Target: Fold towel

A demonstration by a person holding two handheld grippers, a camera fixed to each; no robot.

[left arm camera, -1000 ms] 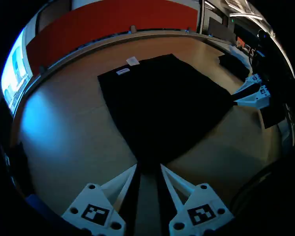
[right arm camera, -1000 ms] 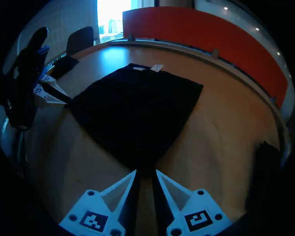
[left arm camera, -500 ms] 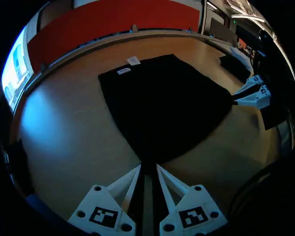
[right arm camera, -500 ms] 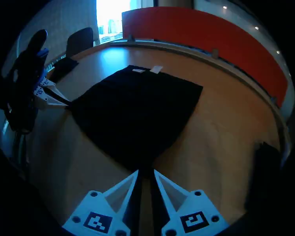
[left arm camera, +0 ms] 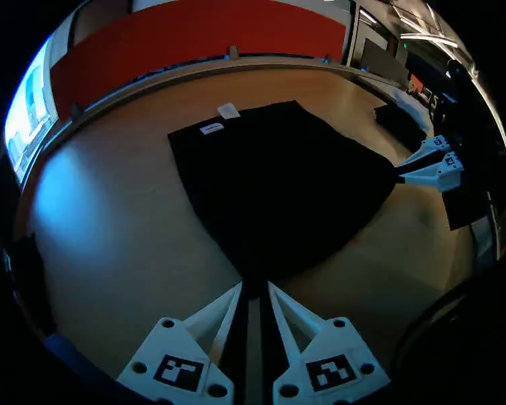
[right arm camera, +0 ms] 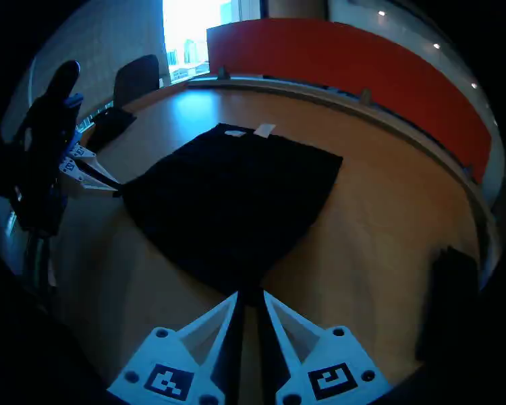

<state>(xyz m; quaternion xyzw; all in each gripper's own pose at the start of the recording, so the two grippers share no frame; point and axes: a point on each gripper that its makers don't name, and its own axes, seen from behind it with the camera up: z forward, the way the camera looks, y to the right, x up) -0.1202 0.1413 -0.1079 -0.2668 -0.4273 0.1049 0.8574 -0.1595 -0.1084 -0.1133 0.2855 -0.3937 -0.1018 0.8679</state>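
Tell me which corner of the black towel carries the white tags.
On the towel, the far corner diagonal to the right gripper's corner: white tags lie there, the other three are plain.

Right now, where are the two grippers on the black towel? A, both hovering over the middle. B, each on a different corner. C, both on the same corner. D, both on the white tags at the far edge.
B: the left gripper is closed on one corner of the black towel and the right gripper on a neighbouring corner, with the cloth spread on the table between them.
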